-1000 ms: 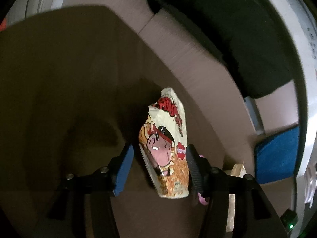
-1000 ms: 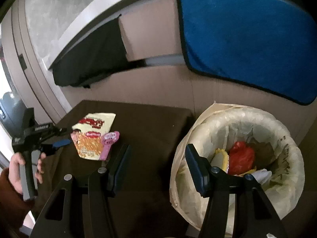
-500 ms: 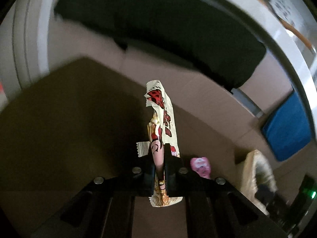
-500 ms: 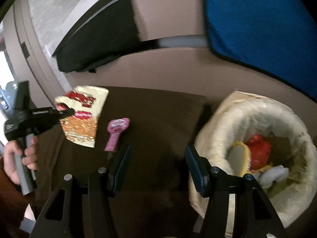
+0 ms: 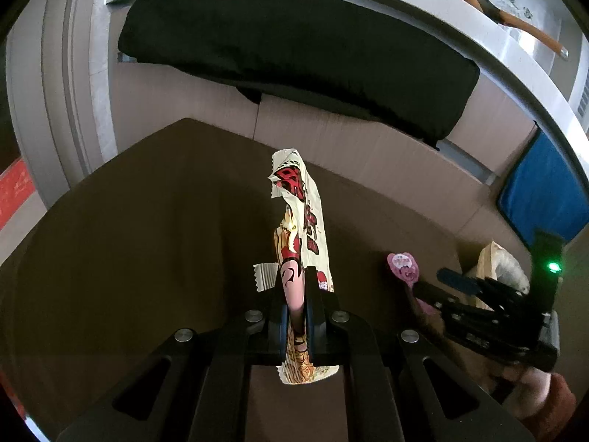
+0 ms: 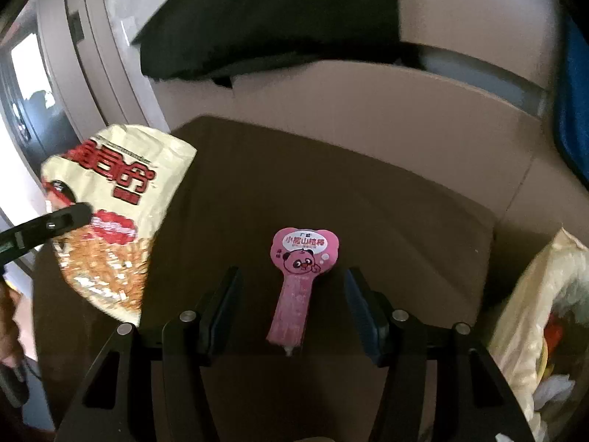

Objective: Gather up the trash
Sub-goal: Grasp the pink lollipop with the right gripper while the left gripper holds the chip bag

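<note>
In my left view, the left hand-held gripper [image 5: 296, 307] was clenched on the snack bag [image 5: 300, 221], lifted off the brown surface [image 5: 129, 239]. In my right view, the right hand-held gripper [image 6: 292, 304] was released; the pink wrapper [image 6: 296, 280] lay between its jaws, long axis pointing straight ahead.

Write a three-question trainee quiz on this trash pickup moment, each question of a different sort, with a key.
1. True or false: the left gripper is shut on the snack bag.
2. The pink wrapper lies: A) in the bin, B) flat on the brown table between the open right gripper fingers, C) in the left gripper.
3. Fill in: the lined bin stands to the ____ of the table in the right wrist view.

Key: 1 true; 2 B; 3 right.
</note>
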`<state>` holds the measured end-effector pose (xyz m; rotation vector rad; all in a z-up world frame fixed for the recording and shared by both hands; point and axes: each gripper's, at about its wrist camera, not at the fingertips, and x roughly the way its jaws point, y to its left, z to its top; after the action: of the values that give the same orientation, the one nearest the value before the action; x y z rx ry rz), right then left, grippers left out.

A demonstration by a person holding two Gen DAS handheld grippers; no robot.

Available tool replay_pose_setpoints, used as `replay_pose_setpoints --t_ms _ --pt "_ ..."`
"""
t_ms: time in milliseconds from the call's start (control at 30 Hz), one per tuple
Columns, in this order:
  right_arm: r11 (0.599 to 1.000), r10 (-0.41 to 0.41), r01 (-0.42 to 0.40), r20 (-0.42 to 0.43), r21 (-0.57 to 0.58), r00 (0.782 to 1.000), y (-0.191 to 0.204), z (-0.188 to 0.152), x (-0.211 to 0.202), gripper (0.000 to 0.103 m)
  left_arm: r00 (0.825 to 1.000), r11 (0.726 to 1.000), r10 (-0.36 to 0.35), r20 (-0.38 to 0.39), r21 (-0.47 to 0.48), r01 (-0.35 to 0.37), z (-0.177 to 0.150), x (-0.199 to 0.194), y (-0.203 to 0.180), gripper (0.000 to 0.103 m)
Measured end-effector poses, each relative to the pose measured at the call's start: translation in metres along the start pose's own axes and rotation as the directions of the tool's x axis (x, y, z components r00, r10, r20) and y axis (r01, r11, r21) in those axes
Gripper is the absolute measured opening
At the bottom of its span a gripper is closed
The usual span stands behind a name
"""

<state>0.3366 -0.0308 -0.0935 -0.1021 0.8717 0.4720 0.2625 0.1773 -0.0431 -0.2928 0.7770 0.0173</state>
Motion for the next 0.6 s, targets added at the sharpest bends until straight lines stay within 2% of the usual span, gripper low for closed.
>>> replay_pose_setpoints --t_ms 233,467,500,600 --pt "0.999 -0.052 0.052 -0.062 -0.004 0.997 0.000 0.007 0.036 0.054 1.000 1.000 0.006 0.008 0.028 -0.006 -0.001 0.000 -0.001 0.007" --pt "0.995 -0.098 0.096 -0.079 -0.024 0.992 -0.001 0.015 0.057 0.054 1.000 1.000 0.004 -0.009 0.030 -0.004 -0.001 0.006 -0.001 0.007" --pt "0.994 -0.106 0.104 -0.075 -0.033 0.991 0.000 0.016 0.057 0.050 1.000 0.999 0.003 -0.011 0.032 -0.003 -0.001 0.007 -0.001 0.007" --pt "0.996 -0.087 0.085 -0.060 -0.036 0.994 0.001 0.017 0.053 0.049 1.000 0.999 -0.003 -0.015 0.038 0.003 -0.001 0.007 -0.002 0.007"
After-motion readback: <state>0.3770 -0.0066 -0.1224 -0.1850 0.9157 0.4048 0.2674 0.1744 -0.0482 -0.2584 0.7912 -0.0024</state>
